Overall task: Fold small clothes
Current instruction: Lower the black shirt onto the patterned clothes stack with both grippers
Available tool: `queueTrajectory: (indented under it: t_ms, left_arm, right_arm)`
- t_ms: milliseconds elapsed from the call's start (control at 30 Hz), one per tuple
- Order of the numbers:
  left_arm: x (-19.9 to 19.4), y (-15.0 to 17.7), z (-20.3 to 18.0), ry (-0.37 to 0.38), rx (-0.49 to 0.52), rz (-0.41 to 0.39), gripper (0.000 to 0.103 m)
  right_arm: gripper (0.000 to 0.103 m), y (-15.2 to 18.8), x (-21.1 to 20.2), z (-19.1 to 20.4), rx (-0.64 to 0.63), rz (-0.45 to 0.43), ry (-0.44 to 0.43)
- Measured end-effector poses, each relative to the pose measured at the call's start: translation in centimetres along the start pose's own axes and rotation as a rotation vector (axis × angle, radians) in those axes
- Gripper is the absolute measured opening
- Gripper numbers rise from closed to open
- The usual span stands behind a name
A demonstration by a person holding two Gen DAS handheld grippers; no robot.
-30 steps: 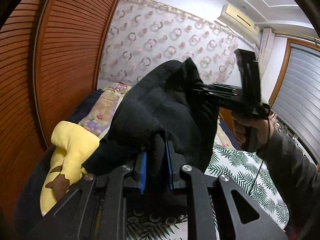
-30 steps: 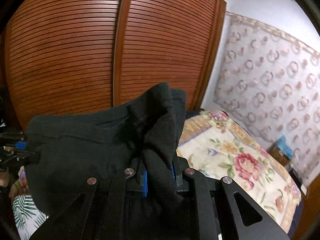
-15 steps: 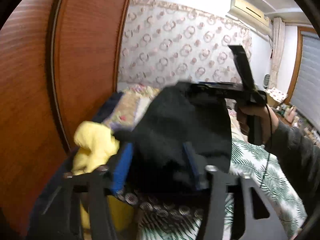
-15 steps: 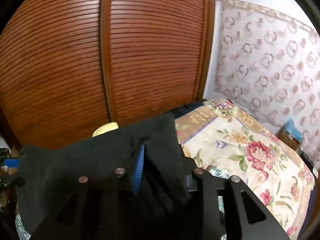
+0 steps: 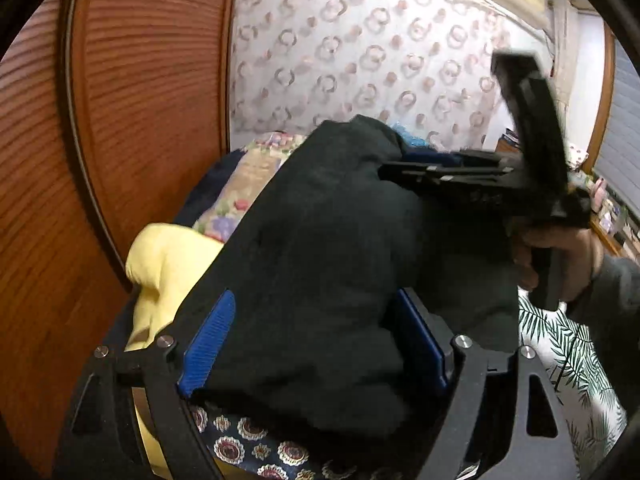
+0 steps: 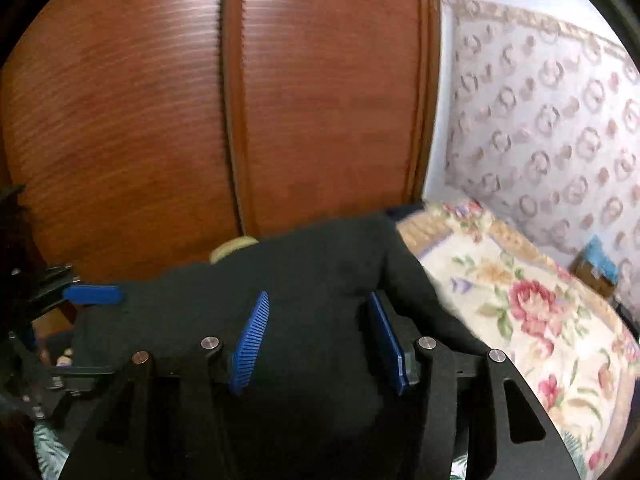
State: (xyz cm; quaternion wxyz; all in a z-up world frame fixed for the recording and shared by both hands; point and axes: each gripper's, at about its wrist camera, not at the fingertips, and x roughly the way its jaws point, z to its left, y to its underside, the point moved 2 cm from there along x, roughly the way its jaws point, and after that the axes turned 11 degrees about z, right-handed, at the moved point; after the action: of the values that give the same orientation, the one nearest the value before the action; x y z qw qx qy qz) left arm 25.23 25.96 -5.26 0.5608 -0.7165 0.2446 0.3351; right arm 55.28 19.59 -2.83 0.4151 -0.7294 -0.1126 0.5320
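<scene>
A black garment (image 5: 320,220) hangs bunched between my two grippers, above the bed. My left gripper (image 5: 314,300) has its blue pads spread wide and its jaws are opening; the cloth lies loosely between them, unpinched. In the right wrist view the same garment (image 6: 320,264) drapes over my right gripper (image 6: 318,296), whose jaws are also opening, with the fabric in the gap. From the left wrist view the right gripper (image 5: 386,172) reaches in from the right, held by a hand (image 5: 560,252). One blue pad (image 6: 92,295) of the left gripper shows at the garment's far-left edge.
A yellow plush (image 5: 168,256) lies under the garment by the slatted wooden wardrobe doors (image 6: 280,100). A floral quilt (image 6: 520,312) covers the bed's far side, a leaf-print sheet (image 5: 560,344) the near side. A dark patterned cloth (image 5: 256,448) lies below the left gripper.
Both grippers were shut on the black garment a second ago; their pads have since spread apart. Both have dropped lower, and the garment has sunk with them.
</scene>
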Motion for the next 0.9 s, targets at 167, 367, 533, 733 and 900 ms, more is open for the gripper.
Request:
queueTrajectory:
  t_ms: [167, 367, 533, 733, 900]
  left_arm:
    - [1.0, 0.5, 0.1, -0.006, 0.004, 0.013, 0.082]
    - [0.2, 0.3, -0.7, -0.009, -0.009, 0.002, 0.082]
    - [-2.0, 0.9, -1.3, -0.006, 0.003, -0.026, 0.082]
    - [-3.3, 2.4, -1.8, -0.017, 0.015, -0.029, 0.082]
    - [-3.6, 2.4, -1.4, -0.014, 0.004, -0.036, 0.082]
  right_arm:
    - [0.054, 0.9, 3.5, -1.6, 0.072, -0.028, -0.041]
    - [0.054, 1.2, 2.9, -1.6, 0.073, -0.023, 0.001]
    - [0.055, 1.9, -2.1, 1.0, 0.063, -0.065, 0.021]
    - [0.055, 4.6, -4.9, 2.7, 0.072, -0.087, -0.008]
    - [0.055, 4.8, -5.7, 3.4, 0.079, -0.125, -0.005]
